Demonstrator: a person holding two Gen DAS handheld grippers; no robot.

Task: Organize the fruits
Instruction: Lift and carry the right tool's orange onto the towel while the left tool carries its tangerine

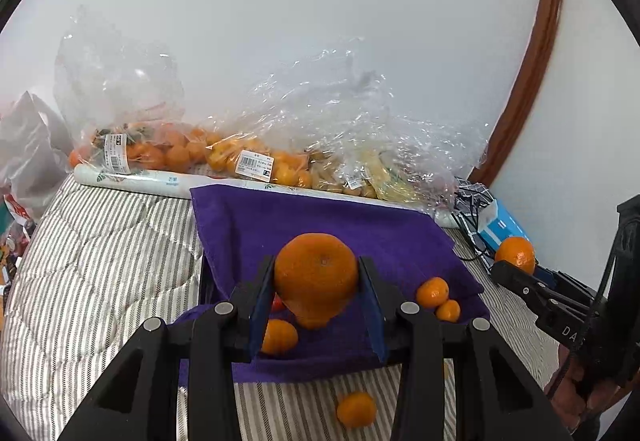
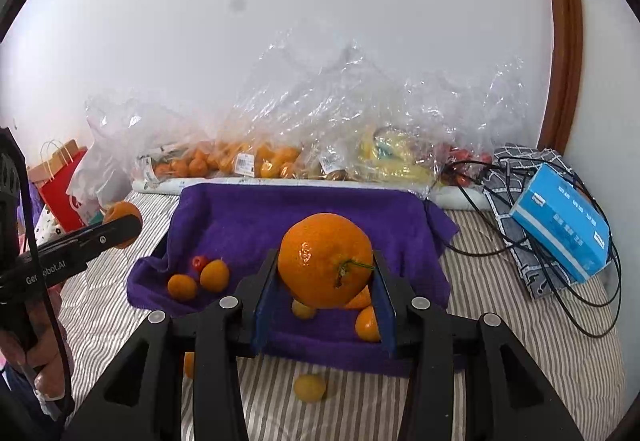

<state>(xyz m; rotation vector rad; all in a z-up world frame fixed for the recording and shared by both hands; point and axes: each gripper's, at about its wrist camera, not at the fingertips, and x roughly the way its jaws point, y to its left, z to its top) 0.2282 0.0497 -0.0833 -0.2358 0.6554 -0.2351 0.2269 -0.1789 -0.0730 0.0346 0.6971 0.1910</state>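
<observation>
My left gripper [image 1: 317, 265] is shut on a large orange with a knobbed neck [image 1: 316, 281], held above a box lined with a purple towel [image 1: 340, 225]. My right gripper [image 2: 326, 257] is shut on a second large orange [image 2: 324, 261] with a green stem, above the same purple towel [image 2: 260, 213]. Each gripper also shows in the other's view with its orange: the right gripper [image 1: 514, 266] at the right edge, the left gripper [image 2: 123, 226] at the left. Small mandarins [image 1: 432, 291] [image 2: 182, 287] and a red fruit [image 2: 199, 262] lie on the towel.
A loose mandarin [image 1: 356, 409] and a yellow fruit [image 2: 310, 387] lie on the striped quilt [image 1: 100, 261] in front of the box. Clear plastic bags of fruit [image 2: 260, 157] line the wall behind. A blue tissue box [image 2: 560, 221] and black cables [image 2: 520, 241] sit to the right.
</observation>
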